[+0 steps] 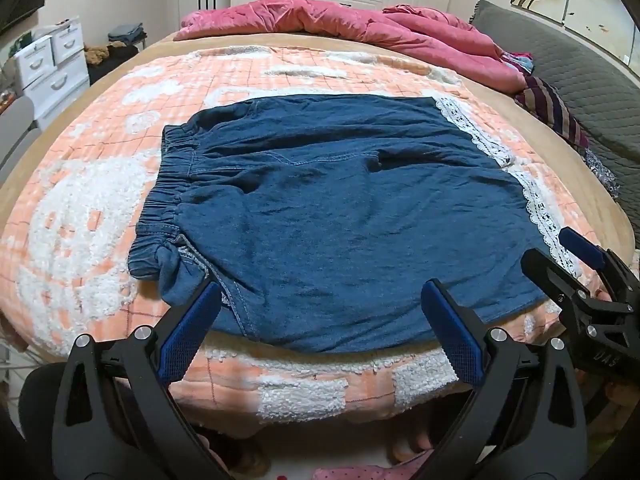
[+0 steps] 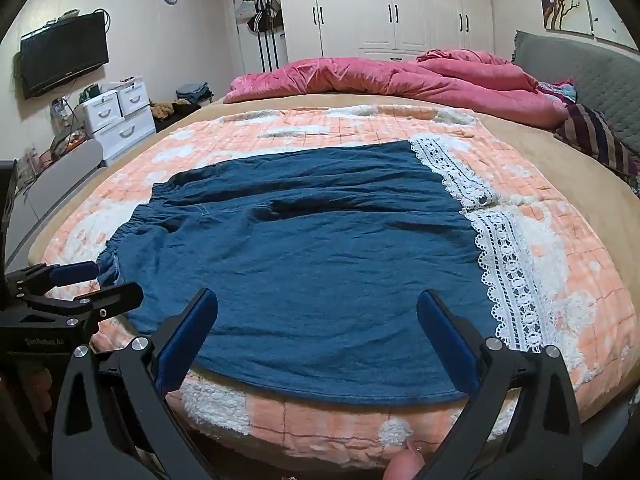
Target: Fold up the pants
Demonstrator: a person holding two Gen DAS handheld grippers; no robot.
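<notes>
**Both grippers wide over the denim pants on the bed**

My left gripper (image 1: 320, 300) is spread wide at the bottom of its own view, blue pads (image 1: 186, 336) apart, nothing between them but the near hem of the pants below. My right gripper (image 2: 318, 308) is just as wide, its pads (image 2: 448, 340) clear of the cloth. Neither holds anything.

The blue denim pants (image 1: 340, 208) lie flat across the middle of both frames on the peach-and-white quilt (image 1: 80, 208). The elastic waistband (image 1: 168, 184) is at the left, bunched and gathered; the white lace trim (image 2: 512, 280) on the leg ends runs down the right side. The fabric is creased across the middle, and the near edge lies close to the quilt's front border.

In the left wrist view my right gripper shows at the lower right edge, near the lace corner. In the right wrist view my left gripper shows at the lower left, beside the waistband end.

A crumpled pink duvet (image 2: 380, 76) is heaped at the top of the frame, well apart from the pants.
</notes>
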